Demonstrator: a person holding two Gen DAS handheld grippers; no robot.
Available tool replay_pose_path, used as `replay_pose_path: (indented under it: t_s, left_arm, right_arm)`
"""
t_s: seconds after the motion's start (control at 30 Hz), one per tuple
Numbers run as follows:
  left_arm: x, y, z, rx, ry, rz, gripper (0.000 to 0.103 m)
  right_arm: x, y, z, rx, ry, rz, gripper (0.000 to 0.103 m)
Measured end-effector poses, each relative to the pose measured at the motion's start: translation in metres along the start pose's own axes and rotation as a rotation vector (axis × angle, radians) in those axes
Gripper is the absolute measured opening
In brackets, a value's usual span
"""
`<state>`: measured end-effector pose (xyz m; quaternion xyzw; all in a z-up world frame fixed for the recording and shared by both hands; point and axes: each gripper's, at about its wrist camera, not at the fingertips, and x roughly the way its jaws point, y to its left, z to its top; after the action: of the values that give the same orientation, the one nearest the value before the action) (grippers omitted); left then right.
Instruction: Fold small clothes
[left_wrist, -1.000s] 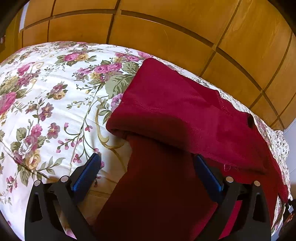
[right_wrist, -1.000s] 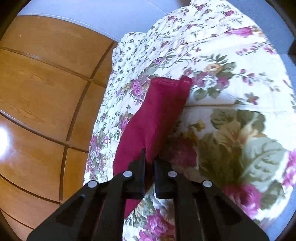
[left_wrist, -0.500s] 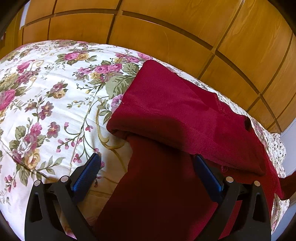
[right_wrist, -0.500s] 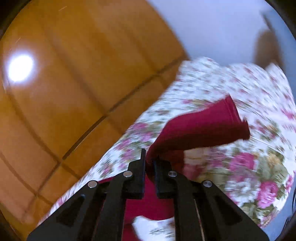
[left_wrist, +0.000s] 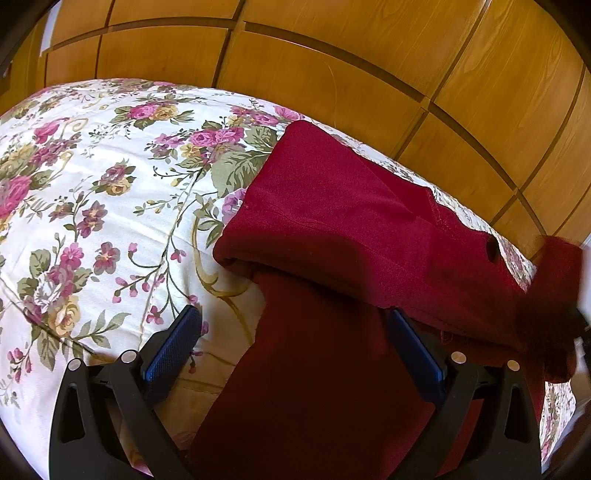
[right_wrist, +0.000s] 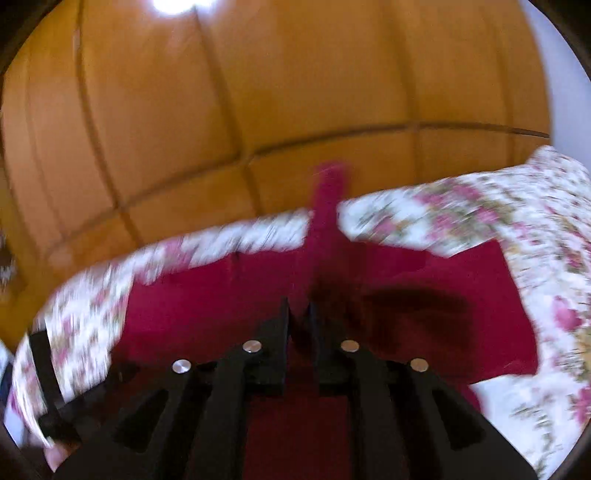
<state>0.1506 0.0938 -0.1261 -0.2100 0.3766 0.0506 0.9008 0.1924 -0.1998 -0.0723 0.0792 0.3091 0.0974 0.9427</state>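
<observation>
Two tongs are working one dark red knitted garment, which is lying partly folded on the white floral bedspread, close to the edge that runs along the wooden panelled wardrobe. My left tongs are standing wide apart, their blue pads either side of a red strip of the garment without pressing on it; I am only hovering over that lower part. My right tongs are carrying a narrow end of the same cloth across the folded body. Their jaws have just been opening a little, with the cloth between them; through the blur I am judging that the pads are no longer clamping it.

To do this fold well, I am aiming to lay the carried end flat and square on the folded part, matching its hem to the edge below, and to let go only when it is resting, so it does not slump into a twist.

Room is plentiful to the left, where the bedspread is bare. Toward the wardrobe the bed edge is near, so I am keeping the cloth inboard.
</observation>
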Motion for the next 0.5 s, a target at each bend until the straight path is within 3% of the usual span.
replay_pose_path:
  t_s: [0.03,0.07,0.1,0.2,0.3,0.4,0.5]
  left_arm:
    - [0.0,0.0,0.0,0.0,0.0,0.0,0.099]
    - [0.0,0.0,0.0,0.0,0.0,0.0,0.099]
    - [0.0,0.001,0.0,0.0,0.0,0.001,0.099]
    - [0.0,0.001,0.0,-0.001,0.0,-0.001,0.099]
    - [-0.002,0.001,0.001,-0.007,-0.002,-0.009,0.099]
    - [-0.009,0.0,0.007,-0.046,0.011,-0.045,0.099]
    - [-0.023,-0.01,0.012,-0.097,0.023,-0.148,0.094]
  right_arm:
    - [0.009,0.008,-0.009,-0.025,0.031,0.015,0.026]
    - [0.015,0.011,-0.016,-0.04,0.054,0.026,0.05]
    - [0.02,0.012,-0.026,-0.055,0.076,0.041,0.06]
    - [0.021,0.01,-0.043,-0.076,0.103,0.034,0.065]
    - [0.002,-0.014,-0.046,0.004,0.051,-0.005,0.071]
    - [-0.023,-0.042,-0.047,0.062,-0.027,-0.14,0.08]
    - [-0.038,-0.062,-0.052,0.087,-0.086,-0.283,0.087]
